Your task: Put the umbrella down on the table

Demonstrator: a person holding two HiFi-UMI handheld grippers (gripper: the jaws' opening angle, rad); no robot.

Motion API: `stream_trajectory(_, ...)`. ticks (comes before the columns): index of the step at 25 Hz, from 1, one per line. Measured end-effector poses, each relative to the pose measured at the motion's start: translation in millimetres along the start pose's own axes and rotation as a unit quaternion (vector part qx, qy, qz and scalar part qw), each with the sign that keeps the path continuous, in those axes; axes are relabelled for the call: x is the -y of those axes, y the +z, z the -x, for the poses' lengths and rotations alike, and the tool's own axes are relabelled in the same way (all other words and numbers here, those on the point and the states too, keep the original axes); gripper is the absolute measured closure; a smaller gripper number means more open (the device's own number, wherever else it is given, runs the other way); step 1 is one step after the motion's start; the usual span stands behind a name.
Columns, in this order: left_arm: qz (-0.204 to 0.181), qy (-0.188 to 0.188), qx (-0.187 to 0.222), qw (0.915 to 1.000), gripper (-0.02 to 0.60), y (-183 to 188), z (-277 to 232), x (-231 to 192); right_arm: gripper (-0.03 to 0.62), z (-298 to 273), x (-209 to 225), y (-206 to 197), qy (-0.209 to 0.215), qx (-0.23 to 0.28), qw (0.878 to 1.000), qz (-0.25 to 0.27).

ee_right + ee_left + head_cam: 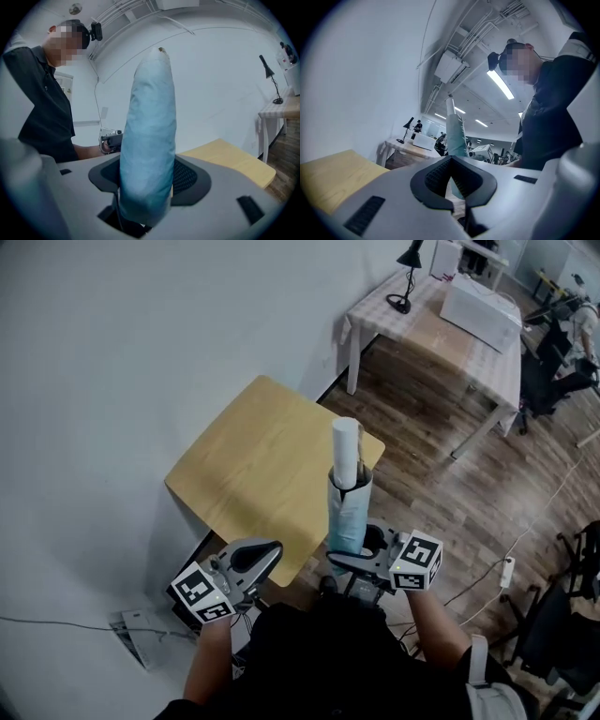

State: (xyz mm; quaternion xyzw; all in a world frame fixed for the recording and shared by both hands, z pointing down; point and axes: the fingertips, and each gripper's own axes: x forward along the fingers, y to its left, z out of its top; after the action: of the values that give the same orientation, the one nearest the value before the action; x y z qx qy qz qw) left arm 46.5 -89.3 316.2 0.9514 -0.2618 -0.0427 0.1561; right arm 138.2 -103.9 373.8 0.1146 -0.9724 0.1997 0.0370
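A folded light-blue umbrella (347, 512) with a white handle end stands upright over the near right corner of the yellow wooden table (253, 465). My right gripper (361, 554) is shut on its lower part; in the right gripper view the umbrella (147, 140) fills the space between the jaws of that gripper (145, 187). My left gripper (267, 554) sits at the table's near edge, left of the umbrella, shut with nothing in it. In the left gripper view the umbrella (454, 133) rises beyond the closed left gripper (450, 187), apart from it.
A white wall runs along the table's left side. A cloth-covered table (441, 324) with a black lamp (408, 277) and a white box stands at the back right. Office chairs (553, 362), a power strip (507, 570) and cables are on the wooden floor at right.
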Motion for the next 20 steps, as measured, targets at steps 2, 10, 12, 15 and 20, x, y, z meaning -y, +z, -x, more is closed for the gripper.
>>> stream_trajectory(2, 0.000, 0.012, -0.001, 0.9999, 0.569, 1.9, -4.3, -4.5, 0.313, -0.1, 11.1, 1.1, 0.006, -0.002, 1.000, -0.006)
stream_trajectory(10, 0.023, 0.030, -0.004, 0.9993, 0.570, -10.1, 13.1, -78.8, 0.313, -54.4, 58.0, -2.7, 0.000, -0.015, 0.999, -0.030)
stream_trajectory(12, 0.022, 0.036, -0.006, 0.9991, 0.571, -9.1, 15.6, -89.1, 0.313, -59.3, 62.5, -4.6, -0.004, -0.021, 0.999, -0.037)
stream_trajectory(15, 0.022, 0.039, -0.005, 0.9990, 0.570, -5.4, 19.8, -98.9, 0.313, -64.2, 65.8, -2.8, -0.019, -0.028, 0.999, -0.043)
stream_trajectory(20, 0.023, 0.023, -0.006, 0.9994, 0.570, 4.9, 35.1, -147.9, 0.313, -105.8, 90.4, 7.8, -0.051, -0.026, 0.996, -0.073)
